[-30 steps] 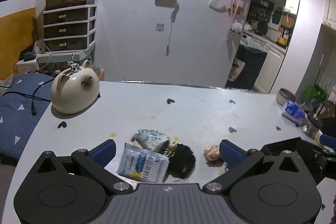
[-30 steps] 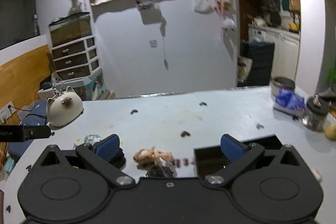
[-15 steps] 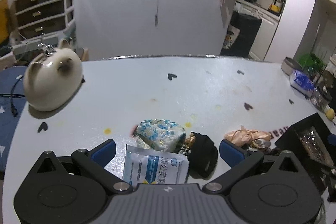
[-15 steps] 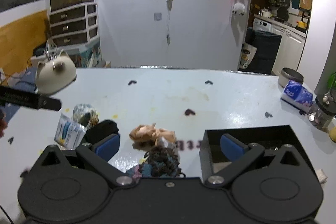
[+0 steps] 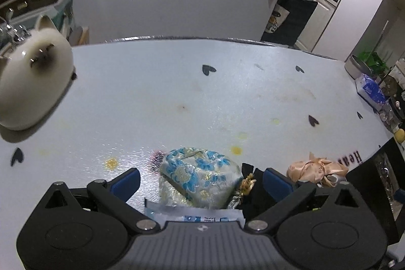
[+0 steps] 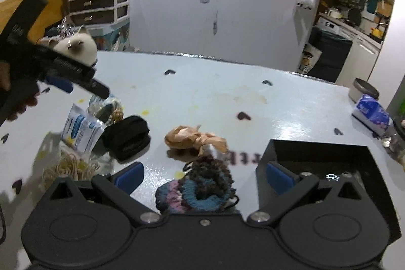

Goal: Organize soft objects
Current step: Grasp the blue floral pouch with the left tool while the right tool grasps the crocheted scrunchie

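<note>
Shift since earlier frames: both views dipping lower and nearer to the cluster of soft things, floral pouch (image 5: 200,173) now sitting between the left fingers instead of ahead of them, crocheted piece (image 6: 200,187) now lying between the right fingers, black box (image 6: 316,156) showing more of its opening
Step in hand: approaching for a first pick, nothing lifted yet, sorting judged barely begun
Left gripper (image 5: 200,181): hovering over the white table (image 5: 202,98), fingers spread wide, straddling the floral pouch, contact not clear, holding nothing
Right gripper (image 6: 203,175): fingers spread wide either side of the crocheted piece, pads apart from it, holding nothing
Soft things, left side: floral pouch lying partly on a printed sachet (image 5: 197,214), black fabric roll (image 6: 127,138) just beside it, loose pale elastic bands (image 6: 68,166) near the table's front edge
Soft things, middle: peach satin scrunchie (image 6: 192,138) lying just behind the crocheted piece
Likely destination: black box at the right, open-topped, near the right fingers, contents too dim to tell
Next move, left: lowering squarely over the pouch, closing gently, keeping the sachet from coming up with it
Next move, right: closing on the crocheted piece, then carrying across to the box
Risk: yarn snagging on a finger, black roll getting nudged
</note>
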Demonstrator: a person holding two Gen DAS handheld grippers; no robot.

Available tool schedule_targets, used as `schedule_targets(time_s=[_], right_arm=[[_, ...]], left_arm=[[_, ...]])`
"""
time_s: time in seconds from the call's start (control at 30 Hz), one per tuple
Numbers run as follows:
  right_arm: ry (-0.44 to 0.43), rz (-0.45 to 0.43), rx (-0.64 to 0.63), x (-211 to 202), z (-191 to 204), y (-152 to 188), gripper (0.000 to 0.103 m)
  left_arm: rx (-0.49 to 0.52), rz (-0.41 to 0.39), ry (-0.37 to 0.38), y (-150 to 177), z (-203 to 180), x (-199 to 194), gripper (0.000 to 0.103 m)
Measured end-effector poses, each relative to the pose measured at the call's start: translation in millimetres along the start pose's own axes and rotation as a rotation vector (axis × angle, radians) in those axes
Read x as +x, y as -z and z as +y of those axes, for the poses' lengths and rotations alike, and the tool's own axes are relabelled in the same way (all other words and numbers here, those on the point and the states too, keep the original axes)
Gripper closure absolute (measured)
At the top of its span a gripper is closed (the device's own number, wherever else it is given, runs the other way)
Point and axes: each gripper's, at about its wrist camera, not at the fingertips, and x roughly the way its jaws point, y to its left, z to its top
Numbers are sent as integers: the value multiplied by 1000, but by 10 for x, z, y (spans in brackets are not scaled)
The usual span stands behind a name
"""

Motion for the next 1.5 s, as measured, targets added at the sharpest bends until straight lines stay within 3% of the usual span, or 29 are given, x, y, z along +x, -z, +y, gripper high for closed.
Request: schedule_targets(time_s=[0.2, 0.33, 0.4, 0.53, 0.77, 0.83, 0.9, 0.93, 1.0, 1.2, 1.5], right_arm=[[-16, 45, -122, 158, 106, 8, 0], [-63, 99, -192, 285, 153, 33, 2], [-64, 121, -251, 341, 193, 53, 9], [-49, 151, -364, 424, 251, 99, 11], [-69, 189, -432, 552, 290, 134, 25], [-68, 185, -434, 564, 296, 132, 33], [-56, 181, -414, 563, 286, 123, 49], [-43, 183, -401, 565, 272, 117, 52], [-43, 182, -366, 543, 236, 92, 60], [-63, 182, -289, 424, 193, 22, 78], [-113, 173, -174, 187, 166, -38, 84]], left_arm=[[-40, 77, 15, -11, 49, 231, 20], [-83, 104, 31, 7, 105, 318, 23], [-79, 106, 32, 5, 99, 324, 25], [-71, 119, 50, -2, 92, 317, 30], [-80, 92, 67, 25, 116, 261, 42], [-91, 78, 74, 47, 126, 232, 44], [-97, 64, 81, 68, 128, 203, 48], [-98, 54, 84, 78, 128, 179, 50], [-112, 29, 103, 88, 139, 125, 65], [-115, 2, 87, 133, 106, 2, 73], [-124, -68, 79, 213, 81, -262, 76]])
